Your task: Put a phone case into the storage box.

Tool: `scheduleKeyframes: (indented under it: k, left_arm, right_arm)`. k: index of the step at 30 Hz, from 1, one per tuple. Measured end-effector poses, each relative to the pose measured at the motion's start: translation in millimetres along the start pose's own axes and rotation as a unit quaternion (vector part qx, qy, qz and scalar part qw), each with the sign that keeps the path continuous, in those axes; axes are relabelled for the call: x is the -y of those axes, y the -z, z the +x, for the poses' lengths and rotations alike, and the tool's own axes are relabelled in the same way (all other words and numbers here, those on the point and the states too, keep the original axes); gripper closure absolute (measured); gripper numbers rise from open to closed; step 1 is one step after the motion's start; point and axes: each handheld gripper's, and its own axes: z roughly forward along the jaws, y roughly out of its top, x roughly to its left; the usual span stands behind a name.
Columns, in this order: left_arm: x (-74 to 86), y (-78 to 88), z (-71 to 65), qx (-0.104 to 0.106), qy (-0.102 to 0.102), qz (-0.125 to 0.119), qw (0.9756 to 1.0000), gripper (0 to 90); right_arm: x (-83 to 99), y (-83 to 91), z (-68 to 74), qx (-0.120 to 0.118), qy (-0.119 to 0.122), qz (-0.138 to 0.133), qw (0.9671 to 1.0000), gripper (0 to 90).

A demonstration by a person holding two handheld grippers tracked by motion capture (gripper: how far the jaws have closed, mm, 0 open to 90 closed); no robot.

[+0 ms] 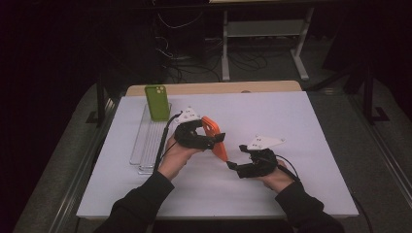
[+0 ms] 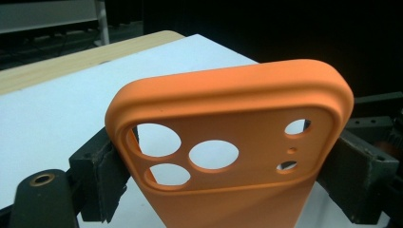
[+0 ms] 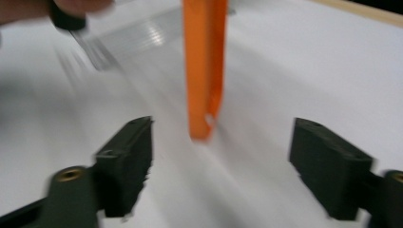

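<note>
White sheet covers the table (image 1: 291, 121), wooden strip showing along its far edge; room behind is dark, with cables and a stand on the floor. Left gripper (image 1: 216, 141) clamped across the orange phone case (image 1: 216, 138), one jaw on each long side, near the middle of the sheet; camera cutouts visible in the left gripper view (image 2: 214, 154). Case is raised off the sheet, tilted. Right gripper (image 1: 235, 158) just beside the case's lower end, jaws apart, not touching it. Green phone case (image 1: 157, 102) stands upright in a clear rack (image 1: 145, 145) near the left edge.
</note>
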Motion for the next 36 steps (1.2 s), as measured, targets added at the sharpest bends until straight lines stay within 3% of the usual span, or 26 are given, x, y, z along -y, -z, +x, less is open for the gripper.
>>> scheduleKeyframes:
  k: [7,10,15,26,30,36]
  left_arm:
    - [-18.4,9.1,11.1,-0.008,-0.002,-0.006,0.9999,13.5]
    - [-28.2,13.2,15.8,-0.012,-0.013,0.001,0.9998,13.5]
    - [-42.3,19.2,20.6,-0.020,-0.011,-0.006,0.9997,13.5]
    - [-70.7,48.0,48.1,-0.060,-0.023,-0.008,0.9979,13.5]
    - [-76.9,59.8,59.0,-0.077,-0.017,-0.015,0.9968,13.6]
    - [-83.8,75.1,73.9,-0.113,-0.011,-0.012,0.9935,13.7]
  right_arm:
    - [15.1,10.4,-12.7,0.028,-0.007,0.028,0.9992,5.6]
    - [20.5,15.8,-18.1,0.037,-0.012,0.032,0.9987,2.2]
    - [29.4,23.3,-25.3,0.042,-0.018,0.036,0.9983,0.4]
    - [44.5,37.8,-30.7,0.060,-0.019,0.033,0.9975,0.4]
    - [48.8,40.4,-32.7,0.063,-0.017,0.035,0.9972,0.5]
    - [49.3,40.3,-33.5,0.065,-0.012,0.035,0.9972,0.5]
